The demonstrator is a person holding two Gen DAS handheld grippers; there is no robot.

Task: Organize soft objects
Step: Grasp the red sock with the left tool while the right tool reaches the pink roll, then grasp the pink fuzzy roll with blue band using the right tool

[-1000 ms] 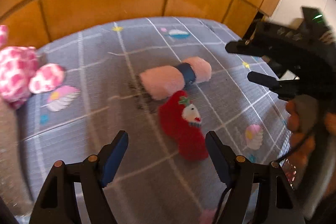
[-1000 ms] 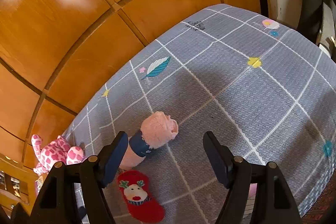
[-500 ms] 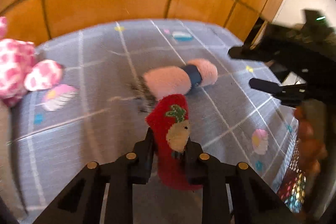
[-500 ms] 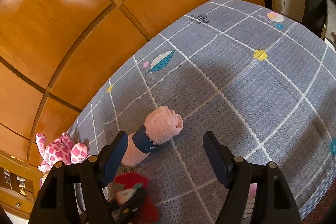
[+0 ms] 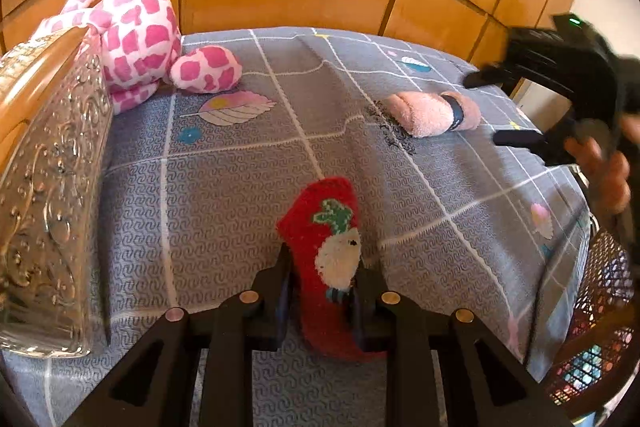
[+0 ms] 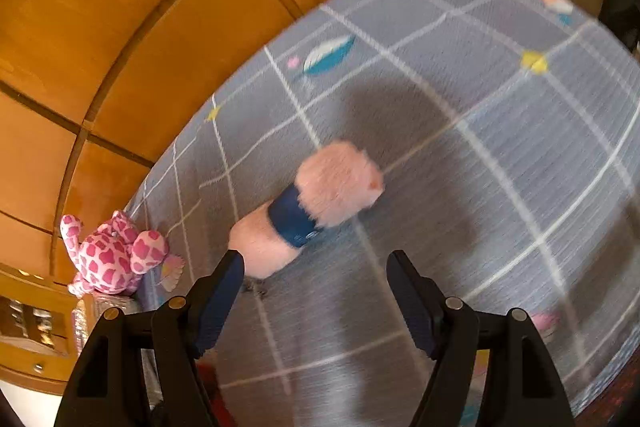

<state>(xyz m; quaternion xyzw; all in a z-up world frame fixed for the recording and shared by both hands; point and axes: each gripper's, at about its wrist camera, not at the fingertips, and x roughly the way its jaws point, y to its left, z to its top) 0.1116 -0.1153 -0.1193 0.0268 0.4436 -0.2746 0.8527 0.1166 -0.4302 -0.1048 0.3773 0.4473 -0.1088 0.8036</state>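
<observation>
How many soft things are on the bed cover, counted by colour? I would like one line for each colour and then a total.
Red: 1, the sock, held in the left gripper
Plain pink: 1, the roll with a dark band
Pink and white: 1, the plush toy
Total: 3
</observation>
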